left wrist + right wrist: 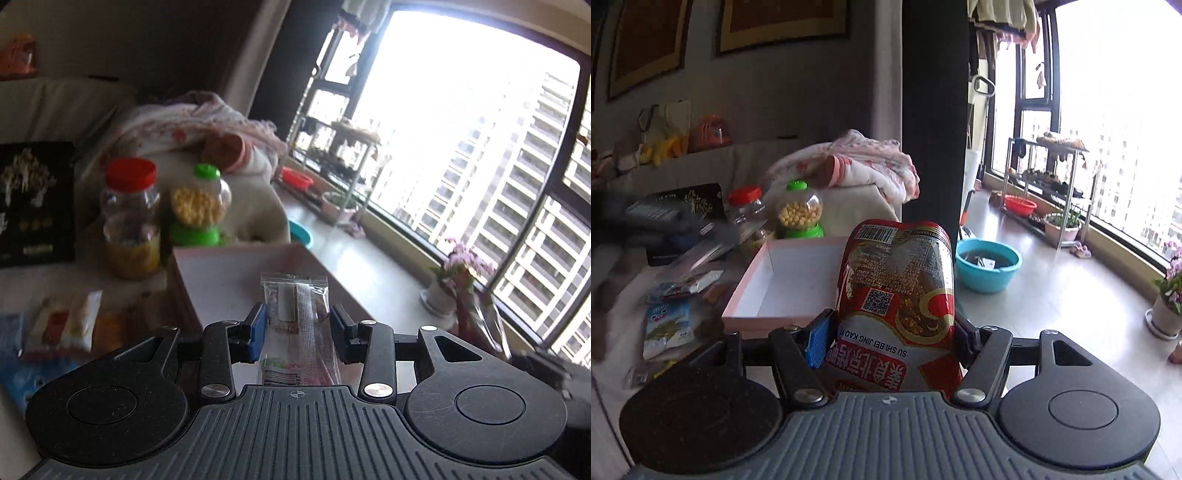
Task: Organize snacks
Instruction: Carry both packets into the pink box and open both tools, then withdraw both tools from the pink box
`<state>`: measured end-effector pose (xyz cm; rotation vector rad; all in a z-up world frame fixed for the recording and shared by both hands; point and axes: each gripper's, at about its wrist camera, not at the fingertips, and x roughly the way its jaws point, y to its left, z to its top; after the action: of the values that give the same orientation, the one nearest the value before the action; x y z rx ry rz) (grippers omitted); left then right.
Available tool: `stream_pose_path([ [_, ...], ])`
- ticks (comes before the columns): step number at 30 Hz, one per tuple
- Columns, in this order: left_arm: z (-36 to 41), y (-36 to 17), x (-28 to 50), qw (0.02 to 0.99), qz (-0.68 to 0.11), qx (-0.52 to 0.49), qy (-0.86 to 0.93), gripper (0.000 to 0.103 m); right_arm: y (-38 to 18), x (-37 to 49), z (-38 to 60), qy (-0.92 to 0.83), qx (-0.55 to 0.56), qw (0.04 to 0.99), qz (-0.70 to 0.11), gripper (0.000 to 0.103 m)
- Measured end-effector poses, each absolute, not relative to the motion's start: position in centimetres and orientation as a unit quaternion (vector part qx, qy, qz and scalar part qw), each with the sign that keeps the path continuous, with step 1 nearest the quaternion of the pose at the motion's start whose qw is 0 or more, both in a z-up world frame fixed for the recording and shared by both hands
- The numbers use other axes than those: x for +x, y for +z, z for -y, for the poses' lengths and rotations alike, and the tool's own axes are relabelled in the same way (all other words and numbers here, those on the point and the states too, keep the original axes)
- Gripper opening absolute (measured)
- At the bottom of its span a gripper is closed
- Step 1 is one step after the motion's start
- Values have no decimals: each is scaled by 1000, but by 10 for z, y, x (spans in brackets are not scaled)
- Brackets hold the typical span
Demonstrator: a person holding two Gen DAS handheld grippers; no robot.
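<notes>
Two snacks are held above the pink box [768,280]: the left claw [297,328] grips a clear packet [295,321], the right claw [890,338] a red pouch [897,291], so each should be lowered well inside before release

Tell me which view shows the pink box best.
The right wrist view: the pink box shows its open top, white inside and two pink walls beyond the red snack packet held in the right gripper. The left wrist view shows only a blurred corner of it behind the held clear packet.
</notes>
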<state>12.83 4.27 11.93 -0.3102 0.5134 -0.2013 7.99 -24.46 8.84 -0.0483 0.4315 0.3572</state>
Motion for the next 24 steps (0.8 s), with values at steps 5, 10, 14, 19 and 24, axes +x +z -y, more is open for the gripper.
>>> stream_pose_path([
  [5,-48,89,237,934,-288,-198,-81,45,94,112,230,186,-42,957,-220,65],
  [10,-71,71,246,920,-287,-250,-88,44,103,171,213,209,-18,943,-260,67],
  [14,-95,86,213,928,-253,-263,-75,44,102,243,177,244,11,916,-319,84],
  [19,-110,88,152,939,-251,-223,-77,45,87,304,146,253,34,877,-408,85],
  [24,-111,68,88,926,-292,-206,-124,44,97,265,163,236,39,902,-360,85],
])
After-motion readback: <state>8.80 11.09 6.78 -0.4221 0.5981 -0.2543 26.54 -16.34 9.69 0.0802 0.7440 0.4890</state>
